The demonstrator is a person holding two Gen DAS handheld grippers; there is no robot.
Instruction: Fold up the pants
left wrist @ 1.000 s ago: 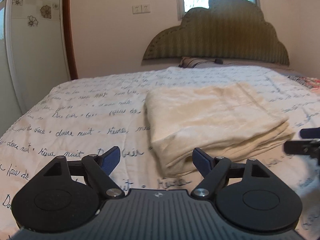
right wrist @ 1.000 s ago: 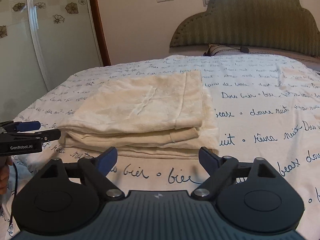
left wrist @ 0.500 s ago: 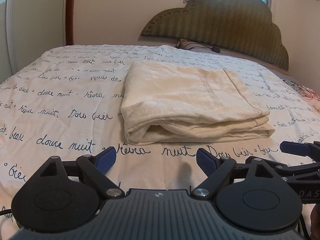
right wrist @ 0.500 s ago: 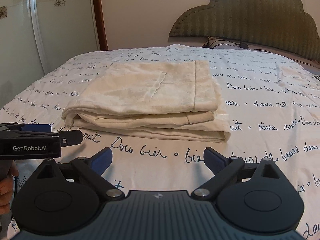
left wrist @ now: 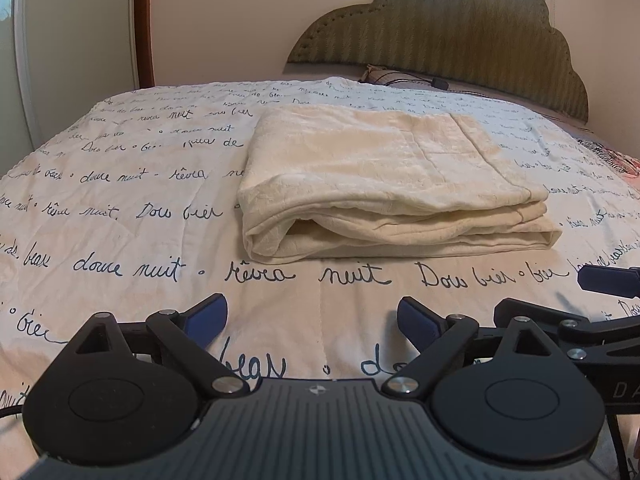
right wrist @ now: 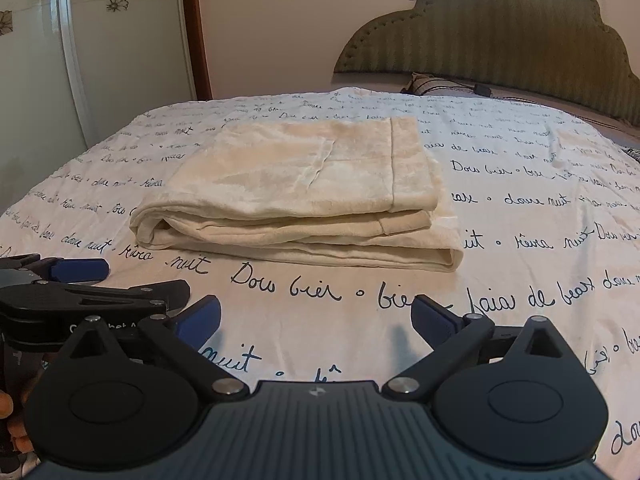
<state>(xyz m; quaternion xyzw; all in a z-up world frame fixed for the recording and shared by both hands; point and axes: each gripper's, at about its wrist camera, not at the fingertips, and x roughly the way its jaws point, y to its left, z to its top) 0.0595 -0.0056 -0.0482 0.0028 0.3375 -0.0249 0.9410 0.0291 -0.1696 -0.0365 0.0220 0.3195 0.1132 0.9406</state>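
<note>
The cream pants [left wrist: 384, 184] lie folded in a flat stack of several layers on the bed; they also show in the right wrist view [right wrist: 304, 196]. My left gripper [left wrist: 312, 316] is open and empty, hovering over the quilt well short of the stack's near edge. My right gripper [right wrist: 316, 316] is open and empty, also back from the stack. The right gripper's blue fingertip [left wrist: 608, 282] shows at the right edge of the left wrist view. The left gripper's fingertip [right wrist: 78, 269] shows at the left edge of the right wrist view.
The white quilt with blue script [left wrist: 132, 208] covers the bed. A green padded headboard [left wrist: 448, 24] and a pillow [left wrist: 400, 76] stand at the far end. A sliding door with flower decals [right wrist: 80, 48] is at the left. A patterned cloth [left wrist: 616, 164] lies at the far right.
Both grippers have drawn back from the folded pants toward the foot of the bed. The stack lies farther off and has not moved. Both jaws stay open.
</note>
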